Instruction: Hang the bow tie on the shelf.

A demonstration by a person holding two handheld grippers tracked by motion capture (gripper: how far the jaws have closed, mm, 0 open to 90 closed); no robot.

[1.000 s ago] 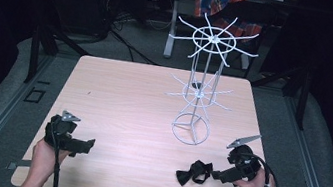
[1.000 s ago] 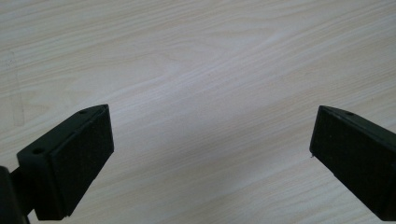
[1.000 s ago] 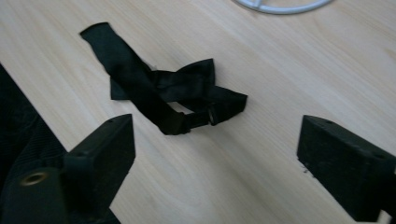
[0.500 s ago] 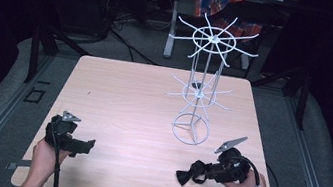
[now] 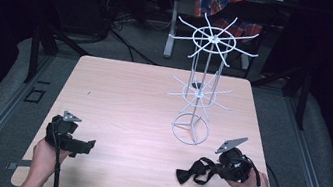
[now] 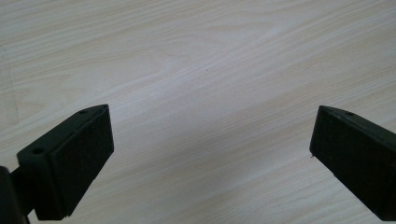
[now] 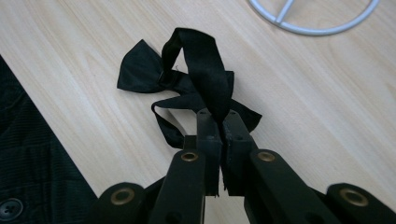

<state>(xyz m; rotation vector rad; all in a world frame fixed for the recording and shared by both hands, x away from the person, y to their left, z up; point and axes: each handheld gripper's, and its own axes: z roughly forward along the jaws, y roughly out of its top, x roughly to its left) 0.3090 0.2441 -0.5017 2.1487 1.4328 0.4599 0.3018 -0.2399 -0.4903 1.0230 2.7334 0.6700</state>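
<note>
A black bow tie (image 5: 189, 174) with a strap lies on the wooden table (image 5: 128, 97) near its front right. In the right gripper view the bow tie (image 7: 187, 79) has its strap looped up between my jaws. My right gripper (image 5: 213, 169) has just been closing and is now shut on that strap (image 7: 217, 116). My left gripper (image 5: 88, 146) rests at the front left. Its jaws stand wide open over bare wood (image 6: 212, 140), with nothing between them.
A white wire display stand (image 5: 202, 79) with spoked rings rises at the table's right centre. Its round base (image 7: 317, 25) lies just beyond the bow tie. The table's front edge runs close by both hands. Dark floor and cables surround the table.
The right gripper has shifted a little left onto the bow tie and its jaws have gone from open to shut on the strap. The left gripper has stayed put.
</note>
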